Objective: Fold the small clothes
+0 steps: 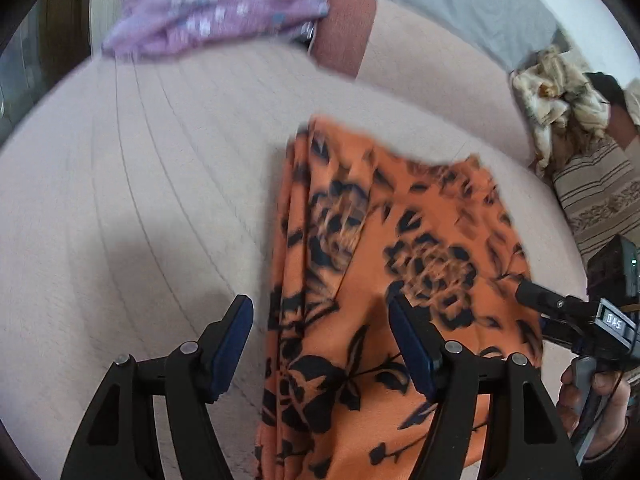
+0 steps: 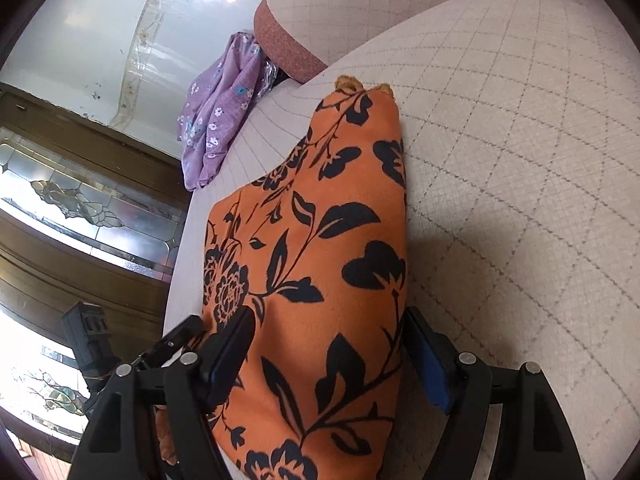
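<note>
Left gripper (image 1: 320, 332): your jaws stand apart, grasping nothing. They hover over the near end of the orange floral garment (image 1: 384, 280), which lies flat on the quilted sofa seat (image 1: 160, 200). The garment's bunched left edge runs between the jaws. The left pad sits over bare cushion; the right pad is over the print. Whether either pad touches the cloth is unclear through the blur. This looks like a lining-up position for pinching that long edge.

Purple flowered cloth (image 1: 216, 12) is heaped at the far left of the seat, well apart, likely waiting its turn or already set aside. A rust bolster (image 1: 344, 28) sits beside it.

Right gripper (image 2: 328, 344): jaws released too, with the garment (image 2: 320, 240) passing between them. The left pad rests at the cloth's left margin; the right pad lies just off its folded right edge, over the sofa cushion (image 2: 520, 160). No pinch is shown. The garment reads as already doubled lengthwise, so both grippers look set at the same end for the next fold.
</note>
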A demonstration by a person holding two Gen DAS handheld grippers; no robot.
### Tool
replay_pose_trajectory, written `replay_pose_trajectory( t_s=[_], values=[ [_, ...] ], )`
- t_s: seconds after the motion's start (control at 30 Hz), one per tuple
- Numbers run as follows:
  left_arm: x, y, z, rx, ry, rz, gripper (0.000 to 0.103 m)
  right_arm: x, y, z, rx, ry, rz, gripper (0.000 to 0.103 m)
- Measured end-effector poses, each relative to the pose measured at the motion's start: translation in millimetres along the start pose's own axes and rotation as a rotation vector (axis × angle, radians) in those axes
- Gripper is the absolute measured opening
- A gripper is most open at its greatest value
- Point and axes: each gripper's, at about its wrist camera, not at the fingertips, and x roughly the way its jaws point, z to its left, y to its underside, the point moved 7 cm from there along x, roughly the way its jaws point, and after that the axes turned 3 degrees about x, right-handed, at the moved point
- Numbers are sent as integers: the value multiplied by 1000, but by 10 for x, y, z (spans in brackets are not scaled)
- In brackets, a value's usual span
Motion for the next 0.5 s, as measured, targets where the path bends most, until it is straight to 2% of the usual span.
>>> replay_pose_trajectory(
  t_s=[0.07,0.13,0.17,0.23,0.33,0.4,0.5],
  values=[
    [60,33,-9,-20,44,4,71,80,12,14,-5,0,20,78],
    [75,37,-1,-26,52,12,69,144,19,41,-29,11,32,76],
    [76,35,-6,-24,63,14,62,165,22,52,-43,21,36,66],
    [106,44,-25,-20,78,27,55,204,29,55,-66,49,50,52],
    [106,41,-62,-13,76,24,52,191,26,108,-114,76,55,44],
    [94,54,-62,-21,84,24,52,165,25,139,-130,75,49,44],
    [-6,29,-29,-27,71,-3,55,156,19,55,-67,36,47,58]
  ],
)
